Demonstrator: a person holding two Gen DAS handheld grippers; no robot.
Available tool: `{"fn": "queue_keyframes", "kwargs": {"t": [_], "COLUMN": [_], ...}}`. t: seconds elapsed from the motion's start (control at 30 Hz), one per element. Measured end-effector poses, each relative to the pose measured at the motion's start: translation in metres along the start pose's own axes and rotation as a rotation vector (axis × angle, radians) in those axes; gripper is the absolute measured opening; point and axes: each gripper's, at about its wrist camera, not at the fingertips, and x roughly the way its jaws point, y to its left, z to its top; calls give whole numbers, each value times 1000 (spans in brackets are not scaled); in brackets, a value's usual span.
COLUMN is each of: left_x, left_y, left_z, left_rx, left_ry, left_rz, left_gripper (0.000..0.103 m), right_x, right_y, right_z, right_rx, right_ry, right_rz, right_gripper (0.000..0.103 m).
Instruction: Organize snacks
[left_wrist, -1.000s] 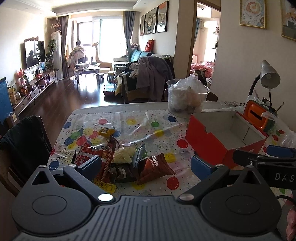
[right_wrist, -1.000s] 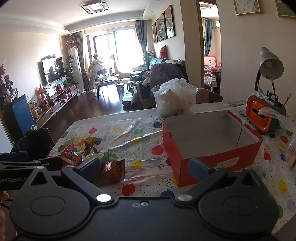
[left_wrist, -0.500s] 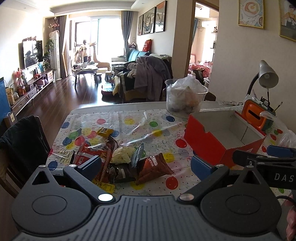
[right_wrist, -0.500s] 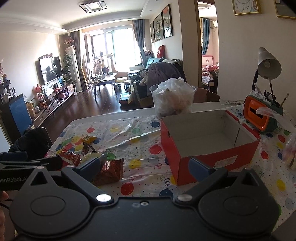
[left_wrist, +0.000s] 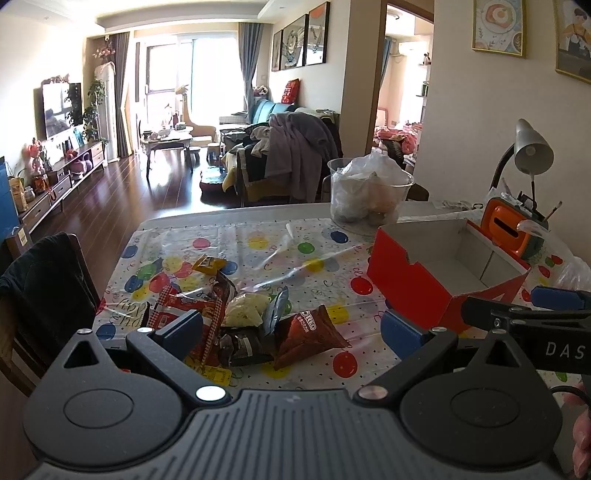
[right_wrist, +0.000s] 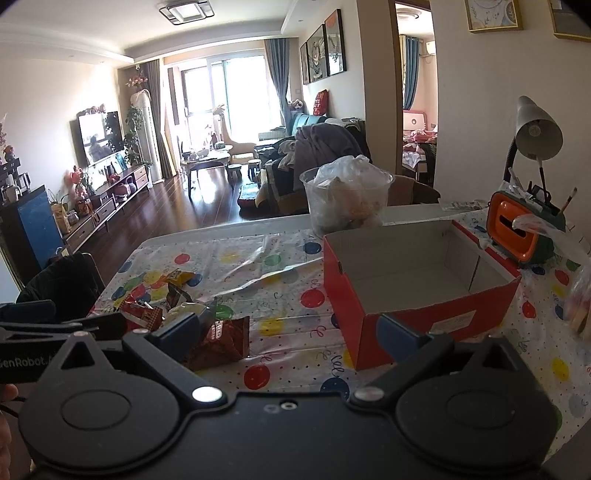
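— Sunlit living room behind, and up front a counter under a balloon-print cloth. What sits at its left?

— A heap of snack packets: a small yellow packet at the far edge, red wrappers, a pale yellow bag, a dark packet, and a brown Oreo pouch on the heap's right side. They lie touching or overlapping one another.

— And the left gripper?

— Its blue fingers are spread wide with nothing between them, above the near side of the heap. From the right wrist view the same Oreo pouch lies just behind the left finger of the right gripper.

— Is that gripper holding anything?

— No, its fingers also stand apart and bare.

— Further right?

— A clear tub stuffed with plastic bags stands at the far edge, and just before it a red cardboard box, open on top, white inside, with no packets in it. It stands well apart from the heap. Right of the box are an orange holder and a grey desk lamp.
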Motion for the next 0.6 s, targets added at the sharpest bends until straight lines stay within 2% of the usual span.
{"fn": "queue_keyframes", "kwargs": {"t": [0.27, 0.6], "left_x": [-1, 14], "left_y": [2, 16], "left_z": [1, 6], "left_rx": [3, -38], "left_ry": [1, 14], "left_rz": [-1, 42], "left_gripper": [103, 103], "right_x": [-1, 26], "right_y": [9, 17], "right_z": [2, 9], "right_rx": [-25, -82], "right_ry": [-7, 13], "right_rz": [-10, 45], "right_gripper": [102, 102]}}
